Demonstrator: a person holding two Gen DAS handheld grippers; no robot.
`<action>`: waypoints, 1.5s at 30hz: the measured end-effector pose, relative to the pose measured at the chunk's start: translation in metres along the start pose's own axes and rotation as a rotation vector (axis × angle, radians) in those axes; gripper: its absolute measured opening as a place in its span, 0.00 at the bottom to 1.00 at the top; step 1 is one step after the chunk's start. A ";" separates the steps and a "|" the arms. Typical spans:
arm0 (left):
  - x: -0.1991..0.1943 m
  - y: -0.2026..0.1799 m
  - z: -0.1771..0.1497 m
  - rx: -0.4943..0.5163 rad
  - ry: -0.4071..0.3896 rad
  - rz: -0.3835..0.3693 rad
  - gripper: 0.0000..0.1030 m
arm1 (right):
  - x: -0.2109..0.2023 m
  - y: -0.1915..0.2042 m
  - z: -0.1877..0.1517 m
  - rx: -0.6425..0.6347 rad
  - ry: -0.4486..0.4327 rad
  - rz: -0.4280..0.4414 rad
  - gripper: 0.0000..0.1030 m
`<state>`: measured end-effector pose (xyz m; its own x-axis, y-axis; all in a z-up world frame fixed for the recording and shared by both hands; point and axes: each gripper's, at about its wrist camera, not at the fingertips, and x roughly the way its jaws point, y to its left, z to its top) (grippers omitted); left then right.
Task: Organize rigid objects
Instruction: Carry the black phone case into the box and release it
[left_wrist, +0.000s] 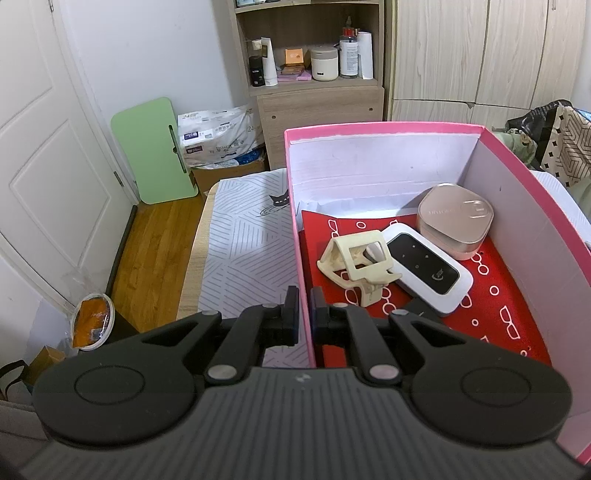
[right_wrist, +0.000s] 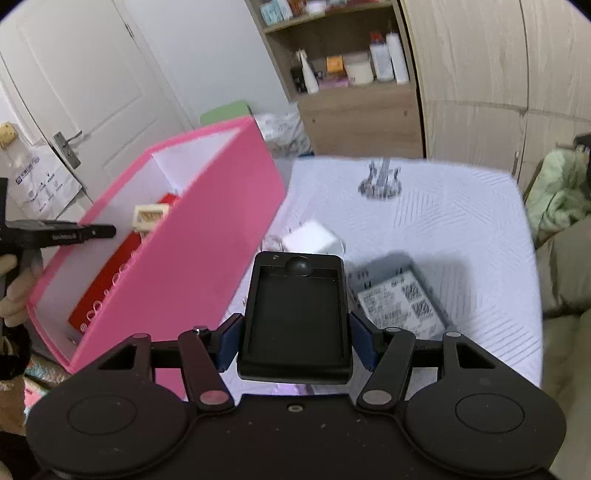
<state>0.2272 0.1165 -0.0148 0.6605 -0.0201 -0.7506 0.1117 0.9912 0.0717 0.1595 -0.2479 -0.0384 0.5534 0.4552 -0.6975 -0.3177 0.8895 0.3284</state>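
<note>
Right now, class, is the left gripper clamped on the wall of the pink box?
Yes: the left gripper has its two pads pressed on either side of the pink box wall's near edge.

Your left gripper (left_wrist: 304, 310) is clamped on the pink box wall (left_wrist: 301, 258), one finger inside, one outside, pitched downward. Your right gripper (right_wrist: 295, 332) grips a black tray (right_wrist: 295, 317) by its sides, tilted downward. Your left hand (right_wrist: 14, 288) shows at the right view's edge.

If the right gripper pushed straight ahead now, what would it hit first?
Probably the small white cube-shaped charger on the patterned tablecloth, just beyond the black rectangular tray that the right gripper holds; depth is uncertain.
</note>
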 end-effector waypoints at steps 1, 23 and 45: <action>0.000 0.000 0.000 -0.001 -0.001 -0.002 0.06 | -0.007 0.005 0.004 -0.011 -0.022 0.003 0.65; -0.005 0.004 -0.002 -0.025 -0.051 -0.026 0.05 | 0.050 0.167 0.063 -0.626 0.226 0.016 0.65; -0.004 0.008 -0.004 -0.043 -0.057 -0.049 0.07 | 0.092 0.170 0.058 -0.620 0.289 -0.052 0.66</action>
<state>0.2222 0.1252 -0.0141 0.6962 -0.0751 -0.7139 0.1136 0.9935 0.0062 0.2014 -0.0521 -0.0097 0.3793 0.3069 -0.8729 -0.7260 0.6835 -0.0751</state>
